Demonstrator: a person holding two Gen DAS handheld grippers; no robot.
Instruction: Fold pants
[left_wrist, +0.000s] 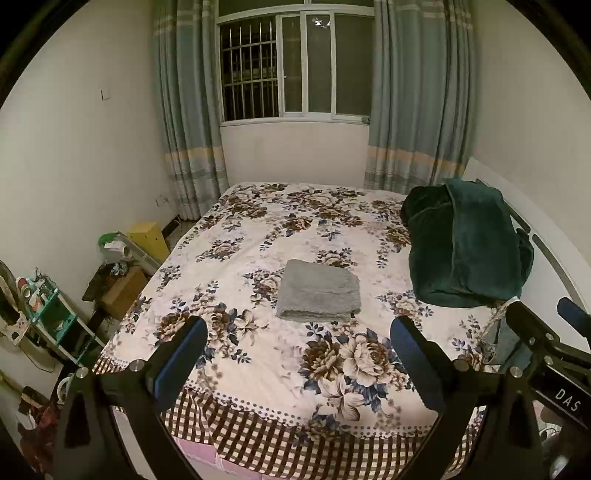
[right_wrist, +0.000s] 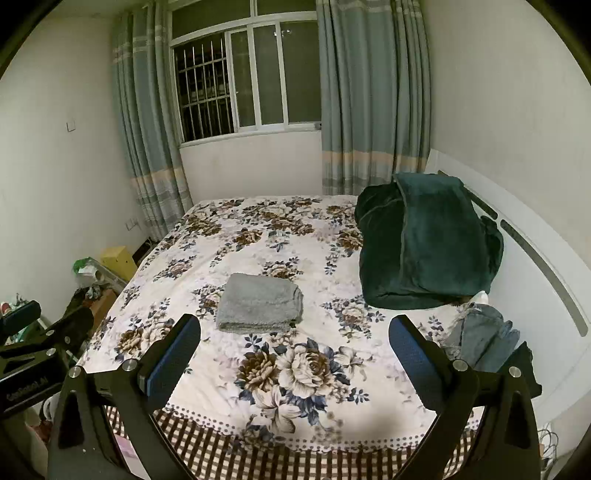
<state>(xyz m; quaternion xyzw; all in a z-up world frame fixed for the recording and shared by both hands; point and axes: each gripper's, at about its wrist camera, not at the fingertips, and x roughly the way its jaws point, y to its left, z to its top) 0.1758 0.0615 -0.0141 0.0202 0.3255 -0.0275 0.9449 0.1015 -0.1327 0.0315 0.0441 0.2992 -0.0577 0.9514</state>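
Observation:
The grey fuzzy pants (left_wrist: 318, 290) (right_wrist: 260, 302) lie folded into a thick rectangle near the middle of the floral bed sheet (left_wrist: 258, 229) (right_wrist: 229, 258). My left gripper (left_wrist: 298, 330) hovers open over the bed's near edge, short of the pants, with nothing between its blue pads. My right gripper (right_wrist: 294, 325) is likewise open and empty, just right of the left one. Each shows in the other's view: the right gripper (left_wrist: 545, 314) at the right edge, the left gripper (right_wrist: 50, 314) at the left edge.
A dark green blanket (left_wrist: 465, 243) (right_wrist: 424, 243) is heaped at the right against the white headboard (right_wrist: 535, 258). A grey-blue garment pile (right_wrist: 480, 339) lies in front of it. Boxes and a small shelf (left_wrist: 48, 306) crowd the floor left of the bed.

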